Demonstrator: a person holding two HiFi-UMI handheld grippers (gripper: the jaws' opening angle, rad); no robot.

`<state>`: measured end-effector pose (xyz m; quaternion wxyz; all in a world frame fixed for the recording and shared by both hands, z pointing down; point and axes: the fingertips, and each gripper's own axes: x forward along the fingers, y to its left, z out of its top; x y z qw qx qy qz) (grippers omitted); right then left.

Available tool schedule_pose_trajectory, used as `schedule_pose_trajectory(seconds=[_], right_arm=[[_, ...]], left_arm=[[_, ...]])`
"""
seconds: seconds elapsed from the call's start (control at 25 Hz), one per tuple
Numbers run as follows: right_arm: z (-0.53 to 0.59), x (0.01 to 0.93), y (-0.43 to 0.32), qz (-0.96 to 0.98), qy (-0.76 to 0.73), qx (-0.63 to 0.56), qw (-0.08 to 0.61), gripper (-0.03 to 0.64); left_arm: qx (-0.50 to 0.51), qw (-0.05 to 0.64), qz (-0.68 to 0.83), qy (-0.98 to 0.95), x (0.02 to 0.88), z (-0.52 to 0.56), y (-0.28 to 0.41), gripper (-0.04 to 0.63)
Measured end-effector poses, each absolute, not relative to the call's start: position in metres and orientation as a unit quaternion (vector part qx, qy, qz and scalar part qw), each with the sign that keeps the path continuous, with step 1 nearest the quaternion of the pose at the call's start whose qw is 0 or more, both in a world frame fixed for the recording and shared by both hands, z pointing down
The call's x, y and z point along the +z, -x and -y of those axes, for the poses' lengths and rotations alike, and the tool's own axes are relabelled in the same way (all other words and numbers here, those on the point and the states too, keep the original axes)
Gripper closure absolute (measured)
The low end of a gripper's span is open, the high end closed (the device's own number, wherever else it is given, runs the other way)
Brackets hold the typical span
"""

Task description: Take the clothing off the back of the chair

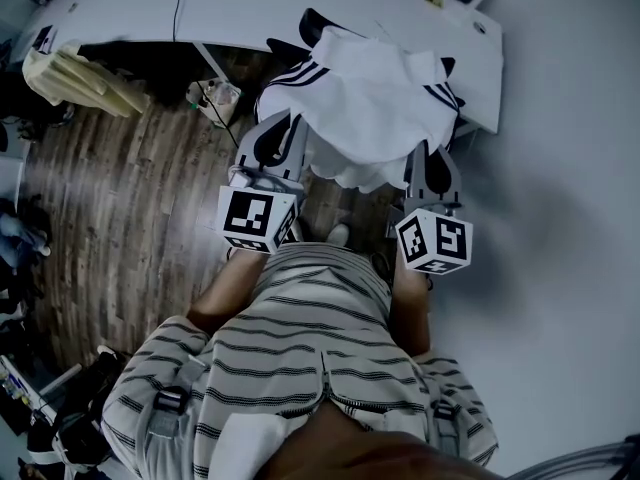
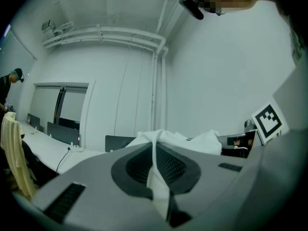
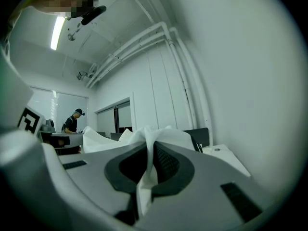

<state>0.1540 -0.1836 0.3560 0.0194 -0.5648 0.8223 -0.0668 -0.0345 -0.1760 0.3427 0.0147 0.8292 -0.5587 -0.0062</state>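
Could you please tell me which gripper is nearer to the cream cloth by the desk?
Left. The left gripper is right of the cream cloth; the right gripper lies farther right.

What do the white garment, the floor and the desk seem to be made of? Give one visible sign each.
The white garment looks like soft matte fabric: it folds and bunches. The floor is wood or wood-look planks: grain and seams show. The desk has a smooth white top, perhaps laminate: flat, no grain.
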Motion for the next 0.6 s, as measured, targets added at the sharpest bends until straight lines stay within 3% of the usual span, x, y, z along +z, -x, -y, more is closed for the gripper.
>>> schedule_pose_trajectory(seconds=[0.6], right_arm=[[0.184,0.394,-0.156,-0.816,0.571,-0.092,-0.001,0.588]], left_arm=[[0.013,0.035,0.559,-0.829,0.382,0.176,0.031,0.565]])
